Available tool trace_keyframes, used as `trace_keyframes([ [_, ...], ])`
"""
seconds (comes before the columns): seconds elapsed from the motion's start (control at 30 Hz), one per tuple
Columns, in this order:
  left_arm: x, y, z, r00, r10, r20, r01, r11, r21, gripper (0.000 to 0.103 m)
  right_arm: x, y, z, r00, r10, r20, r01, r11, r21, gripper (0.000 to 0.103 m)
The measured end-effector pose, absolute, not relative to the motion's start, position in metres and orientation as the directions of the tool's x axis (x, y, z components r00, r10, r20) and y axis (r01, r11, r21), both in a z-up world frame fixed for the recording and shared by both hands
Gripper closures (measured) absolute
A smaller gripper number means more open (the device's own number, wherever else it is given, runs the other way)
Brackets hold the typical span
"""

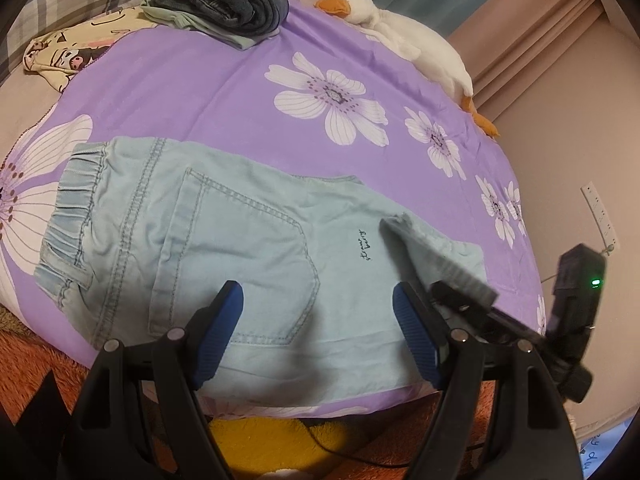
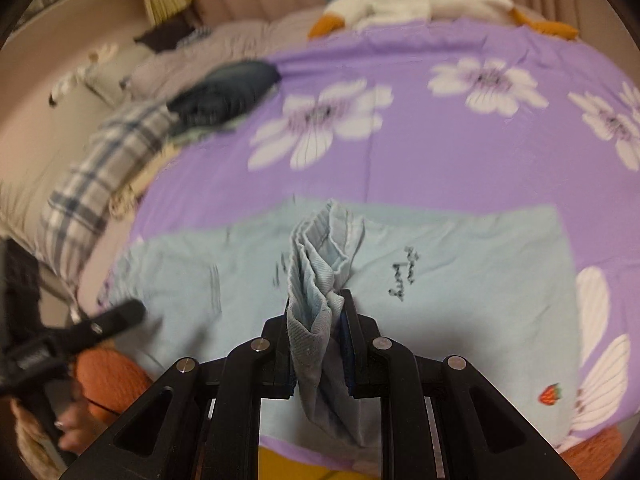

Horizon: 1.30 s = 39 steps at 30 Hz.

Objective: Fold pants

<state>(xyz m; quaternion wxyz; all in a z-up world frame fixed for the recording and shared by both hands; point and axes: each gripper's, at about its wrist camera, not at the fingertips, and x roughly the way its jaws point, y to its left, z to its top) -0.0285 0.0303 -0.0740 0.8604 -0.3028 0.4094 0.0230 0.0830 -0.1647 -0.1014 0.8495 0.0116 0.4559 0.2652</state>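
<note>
The pants, pale blue denim, lie flat on the purple flowered bedspread near the front edge of the bed, with the elastic waistband to the left and the back pocket facing up. The right gripper has its jaws clenched on a bunched handful of the leg end, lifted clear of the rest of the cloth, so the step in hand looks like the lengthwise fold: carrying the leg end over toward the waistband. The left gripper hovers over the seat of the pants with its jaws spread wide, grasping nothing. The next move likely calls for sweeping the held end across until its hem meets the waistband, while the left gripper pins or smooths the middle so the lower layer does not drag. A folded pile of dark clothes and a white toy duck sit well apart at the far side.
</note>
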Motion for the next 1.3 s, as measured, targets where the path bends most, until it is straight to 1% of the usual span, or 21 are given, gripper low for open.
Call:
trace_keyframes([
  [0.2, -0.025, 0.029, -0.076, 0.653, -0.209, -0.728, -0.29, 0.819, -0.495, 0.026, 0.089, -0.162, -0.127, 0.381, 0.428, -0.819, -0.41, 0.873, 0.265, 0.084],
  [0.43, -0.021, 0.027, -0.079, 0.641, -0.209, -0.738, -0.293, 0.823, -0.488, 0.026, 0.086, -0.161, -0.129, 0.39, 0.419, -0.82, -0.416, 0.875, 0.249, 0.084],
  [0.8, -0.021, 0.022, -0.078, 0.641, -0.214, -0.737, -0.278, 0.831, -0.482, 0.026, 0.088, -0.16, -0.132, 0.39, 0.427, -0.816, -0.401, 0.877, 0.267, 0.084],
  [0.9, -0.023, 0.024, -0.077, 0.646, -0.211, -0.734, -0.279, 0.829, -0.484, 0.026, 0.088, -0.162, -0.126, 0.399, 0.442, -0.803, -0.393, 0.874, 0.286, 0.084],
  [1.13, -0.023, 0.025, -0.078, 0.645, -0.21, -0.735, -0.281, 0.829, -0.483, 0.026, 0.086, -0.16, -0.099, 0.467, 0.491, -0.735, -0.425, 0.854, 0.301, 0.084],
  [1.3, -0.022, 0.027, -0.079, 0.639, -0.209, -0.74, -0.286, 0.829, -0.481, 0.026, 0.093, -0.146, -0.13, 0.406, 0.43, -0.806, -0.407, 0.875, 0.262, 0.084],
])
